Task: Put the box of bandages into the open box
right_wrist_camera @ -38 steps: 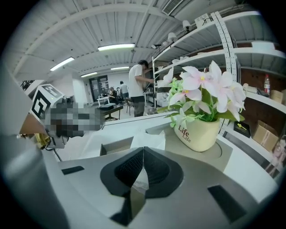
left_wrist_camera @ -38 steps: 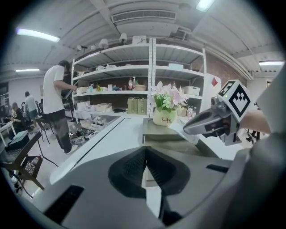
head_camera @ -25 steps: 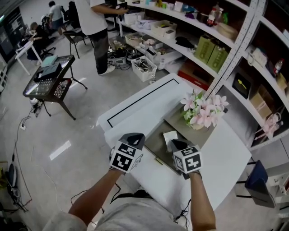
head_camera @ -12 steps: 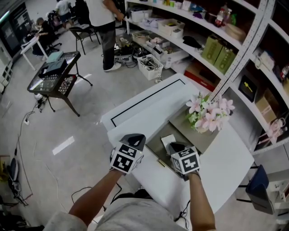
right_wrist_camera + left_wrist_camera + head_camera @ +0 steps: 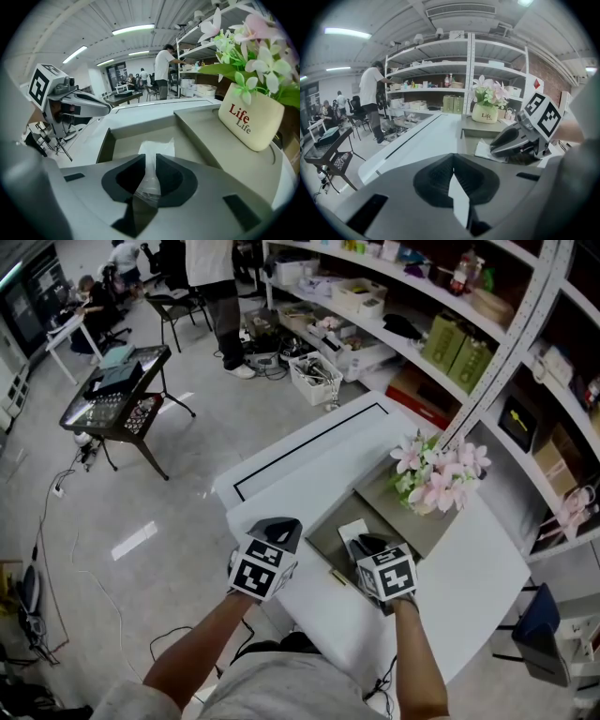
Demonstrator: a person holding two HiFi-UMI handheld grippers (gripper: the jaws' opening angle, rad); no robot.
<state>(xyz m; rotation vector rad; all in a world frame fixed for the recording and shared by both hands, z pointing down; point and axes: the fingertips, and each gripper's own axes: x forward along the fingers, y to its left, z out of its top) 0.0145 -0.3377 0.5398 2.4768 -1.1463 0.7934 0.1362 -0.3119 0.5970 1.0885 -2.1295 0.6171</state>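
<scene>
Right gripper (image 5: 362, 543) pinches the bandage box (image 5: 353, 528) low within the open box (image 5: 323, 540), apparently for release; left gripper (image 5: 280, 525), pressed together, waits empty at left.

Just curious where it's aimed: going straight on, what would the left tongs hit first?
Probably the white table just ahead of the left tongs; the grey open box lies to their right. Depth is unclear.

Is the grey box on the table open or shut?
Open: the grey box shows its inner walls and floor; the white packet in the right gripper pokes in.
</scene>
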